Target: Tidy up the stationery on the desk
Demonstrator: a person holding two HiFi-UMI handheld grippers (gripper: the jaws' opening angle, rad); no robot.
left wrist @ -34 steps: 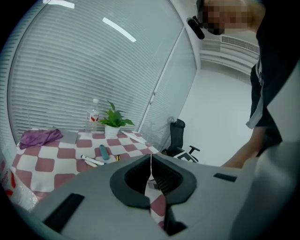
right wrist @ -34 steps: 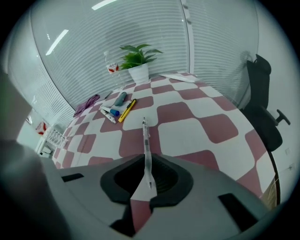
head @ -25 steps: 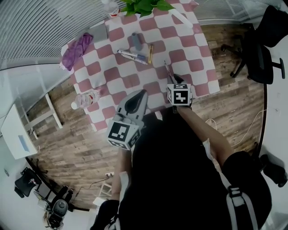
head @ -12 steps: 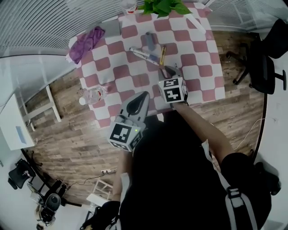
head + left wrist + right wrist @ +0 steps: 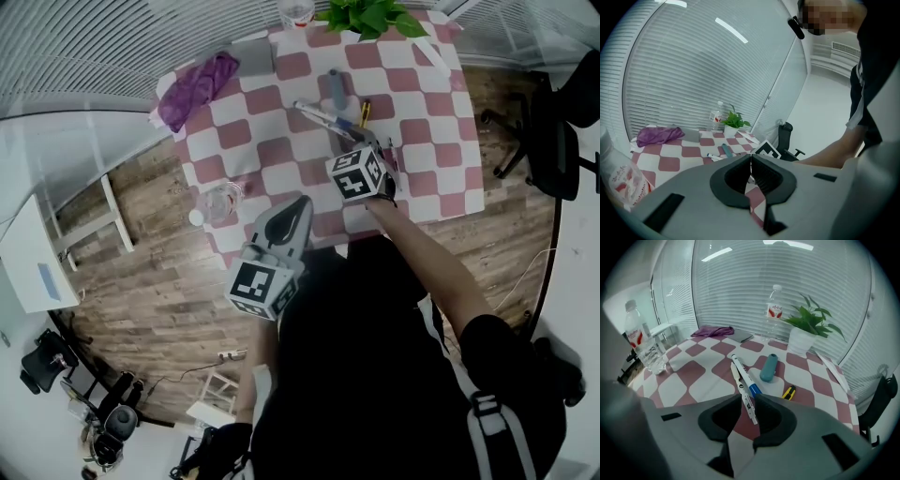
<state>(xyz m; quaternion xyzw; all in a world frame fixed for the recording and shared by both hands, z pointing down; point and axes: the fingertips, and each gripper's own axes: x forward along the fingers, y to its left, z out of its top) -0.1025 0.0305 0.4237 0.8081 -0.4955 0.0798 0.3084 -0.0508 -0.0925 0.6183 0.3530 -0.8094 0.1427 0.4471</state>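
Right gripper (image 5: 748, 398): is pinching a white pen (image 5: 749, 408) between its jaw tips, the jaws narrowed onto the barrel. It is gripping across the barrel, probably so the pen is not swinging on the way.
Pen place: is hanging tilted over the middle of the desk (image 5: 281, 150), just near of the marker. Whether its lower end is touching the checked top cannot be told.
Marker (image 5: 740, 371): is lying flat, white with a blue band, running near to far.
Case (image 5: 768, 367): teal, is lying flat just right of the marker's far end.
Cutter (image 5: 789, 392): yellow, is lying right of the marker and near of the case.
Grouping: these three are sitting close together, seemingly a gathering spot. The pen is likely heading there to join them.
Left gripper (image 5: 751, 157): its jaws are meeting tip to tip with nothing between them. It is hovering at the near edge, left of the right gripper, apparently idling as the spare hand.
Bottles: one (image 5: 642, 345) is standing at the left edge and another (image 5: 774, 310) at the far edge beside the plant (image 5: 808, 324), both clear of the stationery.
Rag (image 5: 712, 330): purple, is lying bunched at the far left corner.
Next move: is calling for lowering the pen alongside the marker, then opening.
Risk: a round barrel may be rolling off once released.
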